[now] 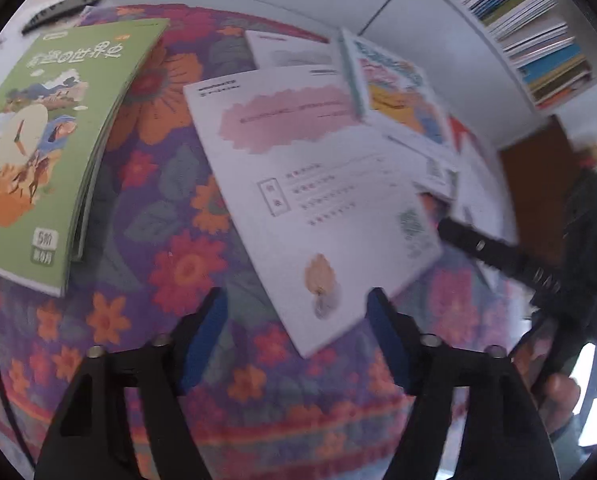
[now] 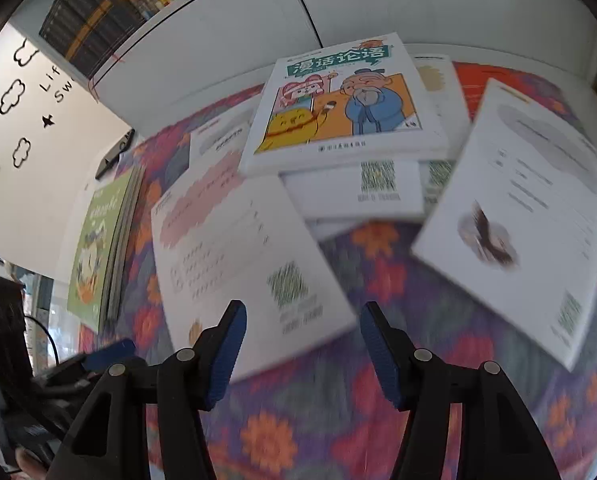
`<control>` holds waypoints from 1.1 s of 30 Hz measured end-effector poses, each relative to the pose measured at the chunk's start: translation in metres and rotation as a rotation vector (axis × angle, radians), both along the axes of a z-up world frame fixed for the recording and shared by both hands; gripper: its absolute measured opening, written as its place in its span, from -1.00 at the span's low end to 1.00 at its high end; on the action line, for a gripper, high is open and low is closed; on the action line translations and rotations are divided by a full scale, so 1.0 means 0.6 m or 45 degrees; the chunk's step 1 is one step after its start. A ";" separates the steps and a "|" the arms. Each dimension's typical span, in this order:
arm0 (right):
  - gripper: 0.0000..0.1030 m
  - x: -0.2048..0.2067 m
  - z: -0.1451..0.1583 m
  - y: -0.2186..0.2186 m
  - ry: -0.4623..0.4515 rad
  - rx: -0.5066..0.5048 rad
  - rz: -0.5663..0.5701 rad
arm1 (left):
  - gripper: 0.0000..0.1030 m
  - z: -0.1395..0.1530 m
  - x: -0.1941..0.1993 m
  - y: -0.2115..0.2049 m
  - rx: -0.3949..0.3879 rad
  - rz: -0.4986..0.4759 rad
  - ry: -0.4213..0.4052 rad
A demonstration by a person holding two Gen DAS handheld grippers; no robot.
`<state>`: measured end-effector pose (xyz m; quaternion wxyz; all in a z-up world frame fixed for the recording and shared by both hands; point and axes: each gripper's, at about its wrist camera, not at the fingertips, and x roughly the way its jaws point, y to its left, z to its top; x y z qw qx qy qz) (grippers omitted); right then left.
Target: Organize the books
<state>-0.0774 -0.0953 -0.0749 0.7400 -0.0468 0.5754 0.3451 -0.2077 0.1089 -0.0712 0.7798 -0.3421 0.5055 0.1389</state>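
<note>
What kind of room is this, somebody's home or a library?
Probably a home study or child's reading corner: packed white bookshelves, children's books like the green one on a flowered tablecloth, and cloud wall stickers.

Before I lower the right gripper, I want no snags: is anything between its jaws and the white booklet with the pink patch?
Nothing visible. The right gripper hangs open above the white booklet, whose near corner lies bare on the floral cloth. The cartoon-cover book sits farther back on another stack.
</note>
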 end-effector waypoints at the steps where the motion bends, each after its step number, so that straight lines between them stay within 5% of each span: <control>1: -0.10 0.009 -0.007 0.006 -0.007 -0.002 0.006 | -0.07 -0.012 0.005 0.000 0.000 0.013 0.022; 3: -0.54 0.024 -0.024 0.027 -0.041 -0.049 0.041 | -0.50 -0.031 0.011 -0.001 -0.023 0.028 0.044; 4: -0.57 0.028 -0.029 0.033 -0.061 -0.070 0.042 | -0.57 -0.037 0.013 -0.001 -0.023 0.036 0.049; 12: -0.50 0.018 -0.033 0.035 -0.035 -0.020 0.124 | -0.54 -0.041 0.004 -0.009 -0.006 0.012 0.038; 18: -0.31 -0.087 -0.039 -0.038 0.097 -0.056 0.267 | -0.43 -0.036 -0.035 -0.070 0.068 -0.203 0.099; 21: -0.31 -0.126 -0.049 -0.079 0.177 -0.048 0.311 | -0.41 -0.038 -0.058 -0.096 0.023 -0.275 0.097; 26: -0.34 -0.094 -0.051 -0.120 0.075 0.057 0.012 | -0.41 -0.042 -0.068 -0.096 -0.010 -0.226 0.063; 33: -0.24 -0.112 -0.033 -0.101 0.191 0.148 0.087 | -0.40 -0.049 -0.098 -0.066 -0.128 -0.122 -0.012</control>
